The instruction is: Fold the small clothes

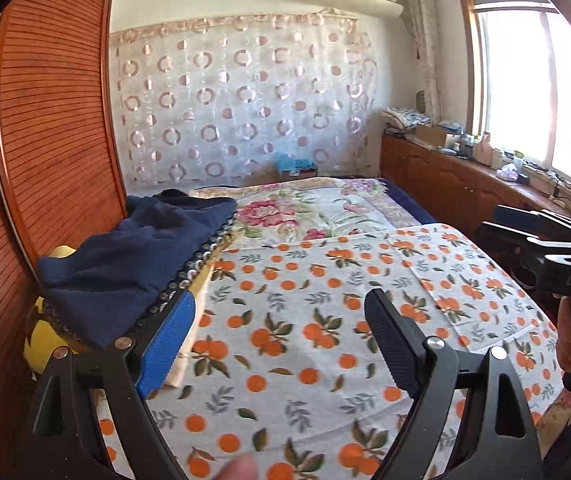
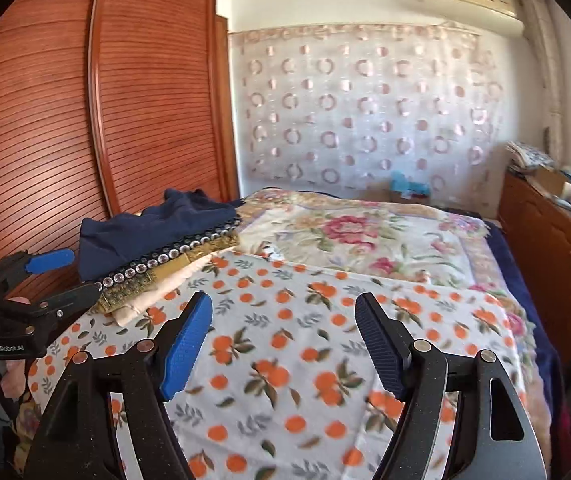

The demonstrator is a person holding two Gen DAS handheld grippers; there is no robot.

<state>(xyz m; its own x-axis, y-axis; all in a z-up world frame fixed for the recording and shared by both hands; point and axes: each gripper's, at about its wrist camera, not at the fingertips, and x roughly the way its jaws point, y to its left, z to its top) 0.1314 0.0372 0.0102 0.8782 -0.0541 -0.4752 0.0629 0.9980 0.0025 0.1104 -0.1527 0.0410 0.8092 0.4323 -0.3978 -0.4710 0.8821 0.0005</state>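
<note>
left claw [image 1: 281, 344]: wide, empty
right claw [image 2: 283, 344]: wide, empty
pile [image 2: 153, 248]: far left, long axis running near-left to far-right
nearer: left claw, beside it

Orange-print sheet [image 1: 305, 344], navy garment [image 1: 133, 256], floral blanket [image 1: 305, 208]

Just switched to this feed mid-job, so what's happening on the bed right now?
A person holds a gripper in each hand above the orange-print cloth spread on the bed. The left gripper and right gripper both have their jaws open and hold nothing. A stack of clothes sits at the left edge beside the wooden wardrobe, with a navy garment on top. No garment lies between either gripper's jaws.
</note>
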